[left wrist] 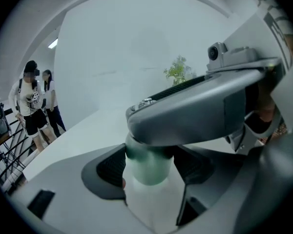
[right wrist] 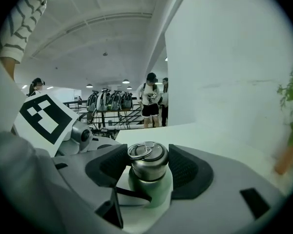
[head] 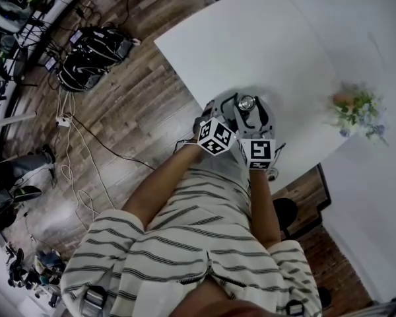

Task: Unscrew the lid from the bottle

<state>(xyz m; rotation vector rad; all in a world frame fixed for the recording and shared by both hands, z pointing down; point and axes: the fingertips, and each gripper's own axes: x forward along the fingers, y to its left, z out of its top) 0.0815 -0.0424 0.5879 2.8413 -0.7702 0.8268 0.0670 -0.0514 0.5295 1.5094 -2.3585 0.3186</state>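
A pale green bottle (left wrist: pixel 147 172) stands near the white table's (head: pixel 277 38) front edge, topped by a steel lid (right wrist: pixel 147 162) with a ring on it. The lid (head: pixel 246 102) shows from above between both grippers in the head view. My left gripper (left wrist: pixel 147 165) is shut on the bottle's body, a ribbed pad pressing on each side. My right gripper (right wrist: pixel 148 161) reaches in higher up, and its pads sit against both sides of the lid. Its grey body (left wrist: pixel 210 106) crosses the left gripper view and hides the lid there.
A small potted plant (head: pixel 358 107) stands on the table to the right. The table's edge runs just below the grippers, with wooden floor, cables and bags (head: pixel 92 55) to the left. People (right wrist: pixel 150 99) stand in the background beyond the table.
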